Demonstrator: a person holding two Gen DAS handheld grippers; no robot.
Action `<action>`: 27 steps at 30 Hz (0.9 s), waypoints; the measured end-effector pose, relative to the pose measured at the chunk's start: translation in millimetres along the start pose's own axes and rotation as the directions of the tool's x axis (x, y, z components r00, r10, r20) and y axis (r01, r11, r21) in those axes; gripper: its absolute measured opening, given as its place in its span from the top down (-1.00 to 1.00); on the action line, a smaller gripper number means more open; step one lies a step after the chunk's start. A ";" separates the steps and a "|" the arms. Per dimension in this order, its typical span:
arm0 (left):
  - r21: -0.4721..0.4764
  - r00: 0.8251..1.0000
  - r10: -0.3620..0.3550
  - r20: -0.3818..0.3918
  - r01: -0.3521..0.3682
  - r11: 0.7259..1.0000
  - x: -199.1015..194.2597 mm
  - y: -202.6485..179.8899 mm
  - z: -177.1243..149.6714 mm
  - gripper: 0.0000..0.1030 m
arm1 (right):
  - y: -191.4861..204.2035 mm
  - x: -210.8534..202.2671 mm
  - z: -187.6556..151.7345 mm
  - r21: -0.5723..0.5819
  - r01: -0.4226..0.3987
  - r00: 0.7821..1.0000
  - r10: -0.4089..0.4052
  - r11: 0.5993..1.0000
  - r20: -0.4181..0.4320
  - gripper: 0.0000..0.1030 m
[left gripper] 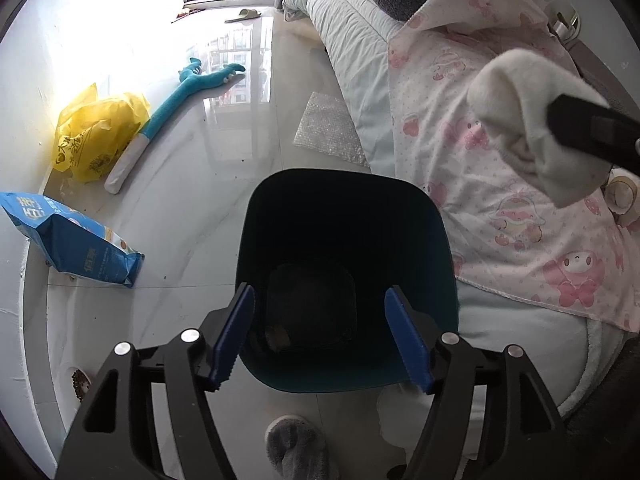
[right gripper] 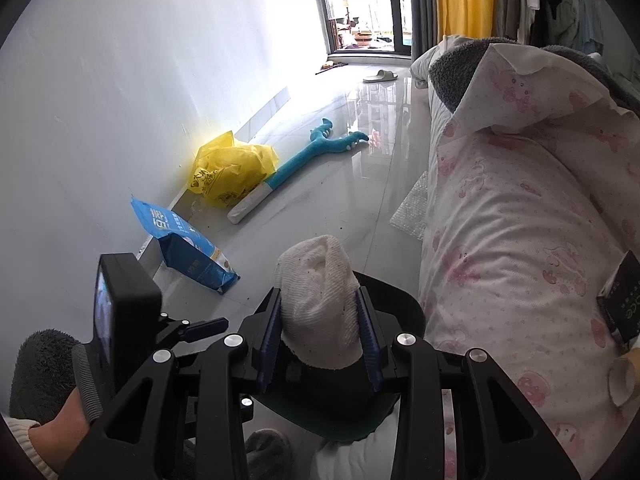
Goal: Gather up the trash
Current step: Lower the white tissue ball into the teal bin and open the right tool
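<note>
A dark teal trash bin (left gripper: 344,248) stands on the floor beside the bed, its mouth open toward me. My left gripper (left gripper: 322,334) is open and empty, fingers spread just above the bin's near rim. My right gripper (right gripper: 320,334) is shut on a white sock-like cloth (right gripper: 320,296) and holds it above the bin (right gripper: 396,312). The cloth (left gripper: 528,136) and the right gripper's black finger also show at the right of the left wrist view, over the bed. Something small and brownish lies at the bin's bottom.
A bed with a pink-printed cover (left gripper: 500,184) fills the right side. On the floor lie a blue bag (left gripper: 76,244), a yellow plastic bag (left gripper: 96,136), a teal plush toy (left gripper: 180,92), a bubble-wrap sheet (left gripper: 330,128) and a slipper (left gripper: 244,14). A white wall runs along the left.
</note>
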State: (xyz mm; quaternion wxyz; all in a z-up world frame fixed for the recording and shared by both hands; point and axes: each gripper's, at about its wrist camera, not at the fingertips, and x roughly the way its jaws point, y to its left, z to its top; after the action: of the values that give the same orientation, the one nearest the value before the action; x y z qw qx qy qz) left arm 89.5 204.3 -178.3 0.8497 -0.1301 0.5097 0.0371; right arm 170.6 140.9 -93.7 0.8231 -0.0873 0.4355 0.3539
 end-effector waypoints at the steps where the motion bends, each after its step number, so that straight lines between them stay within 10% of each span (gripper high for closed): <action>1: 0.000 1.000 0.004 0.014 -0.004 1.000 -4.2 0.9 1.0 -0.45 | 0.7 3.4 -0.3 0.003 0.000 1.000 0.000 1.000 -0.008 0.29; 11: -0.017 0.982 0.021 0.186 -0.018 1.000 -51.7 14.8 5.1 -0.69 | -0.5 45.3 -9.7 0.038 0.022 0.993 -0.017 0.999 -0.114 0.29; 27: -0.019 0.899 0.049 0.436 -0.045 0.999 -121.7 30.4 5.5 -0.78 | 16.7 127.3 -36.3 -0.026 0.073 0.950 -0.078 0.997 -0.303 0.29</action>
State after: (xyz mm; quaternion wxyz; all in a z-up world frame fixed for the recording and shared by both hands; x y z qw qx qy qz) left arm 30.1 243.5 -74.9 0.9405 -0.1097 0.3094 0.0877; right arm 182.9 201.3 -212.0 0.7584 -0.1632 0.5508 0.3078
